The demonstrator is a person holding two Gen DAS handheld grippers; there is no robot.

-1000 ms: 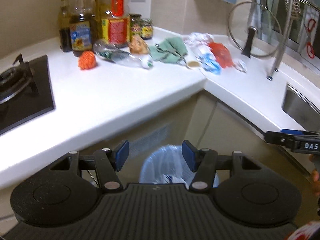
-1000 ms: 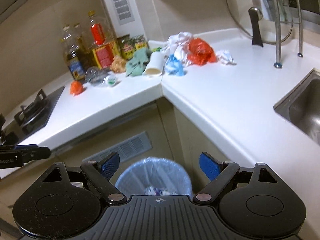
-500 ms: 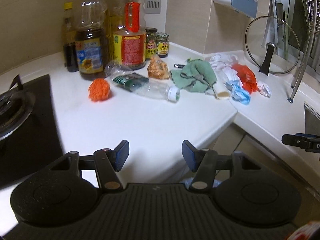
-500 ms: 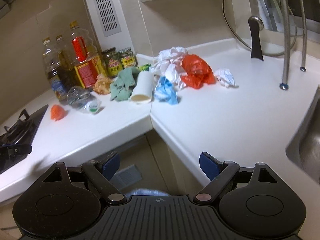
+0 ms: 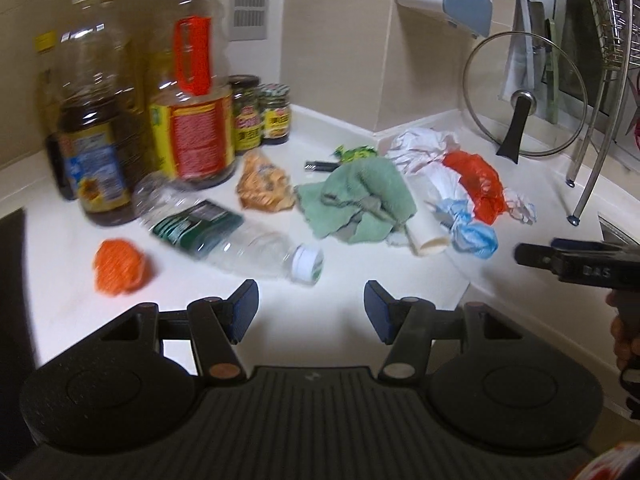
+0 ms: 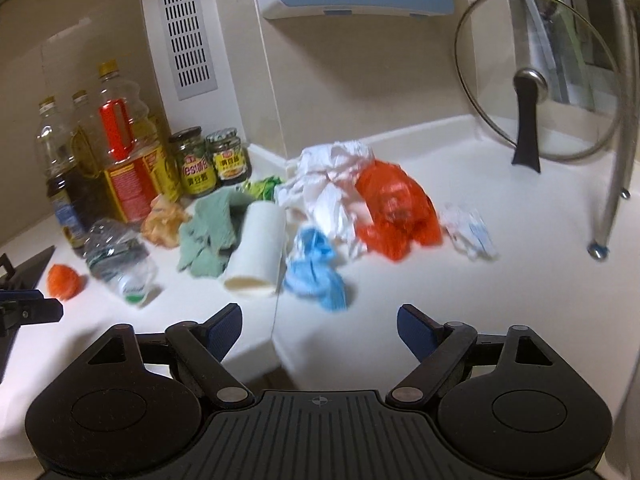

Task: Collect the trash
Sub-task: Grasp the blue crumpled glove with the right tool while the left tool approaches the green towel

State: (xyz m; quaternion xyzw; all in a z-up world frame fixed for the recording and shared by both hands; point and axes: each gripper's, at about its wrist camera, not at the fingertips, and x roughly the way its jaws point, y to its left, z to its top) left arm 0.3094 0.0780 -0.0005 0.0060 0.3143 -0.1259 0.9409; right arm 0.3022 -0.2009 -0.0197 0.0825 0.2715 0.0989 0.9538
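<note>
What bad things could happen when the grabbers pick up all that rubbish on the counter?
1. The empty plastic bottle lies on its side, so it may roll away when nudged.
2. The green cloth lies touching the paper cup; it might get grabbed as trash by mistake.
3. The tall oil bottles stand close behind; a bump could tip them.

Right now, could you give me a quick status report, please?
Left gripper open, empty. Right gripper open, empty, closing slightly. Trash on counter: plastic bottle, blue wad, orange bag. Path clear.

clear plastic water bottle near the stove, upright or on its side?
On its side. The clear plastic water bottle lies flat on the white countertop, white cap on, pointing toward the camera.
</note>
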